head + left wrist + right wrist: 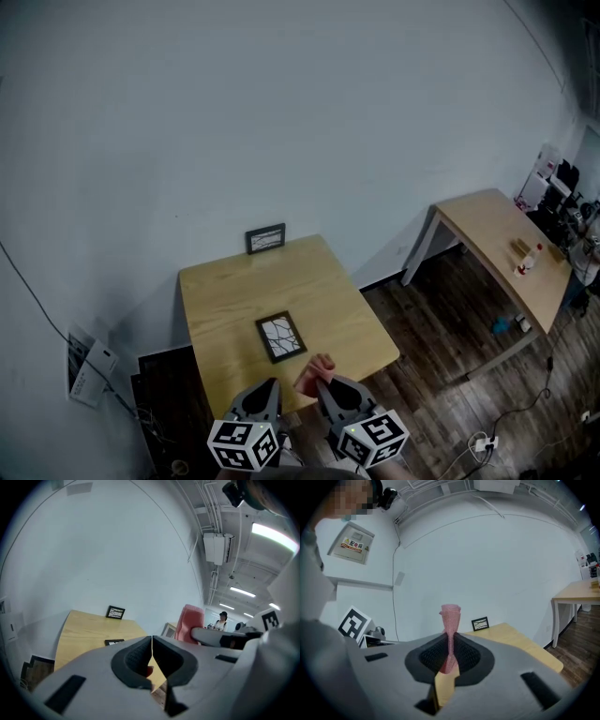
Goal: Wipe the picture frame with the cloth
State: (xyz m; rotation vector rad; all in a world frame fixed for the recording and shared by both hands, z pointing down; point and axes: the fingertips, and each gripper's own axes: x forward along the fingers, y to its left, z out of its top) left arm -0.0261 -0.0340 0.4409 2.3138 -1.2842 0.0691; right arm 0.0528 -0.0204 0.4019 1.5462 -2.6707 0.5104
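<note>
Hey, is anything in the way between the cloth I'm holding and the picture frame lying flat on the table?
Nothing visible. The right tool holds the cloth at the table's near edge; only bare tabletop separates it from the flat picture frame. A second frame stands farther back, by the wall.

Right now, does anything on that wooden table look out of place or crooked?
One picture frame lies flat, face up, in the middle of the table, skewed to its edges, while the second frame stands upright at the far edge by the wall. Nothing looks spilled or broken.
</note>
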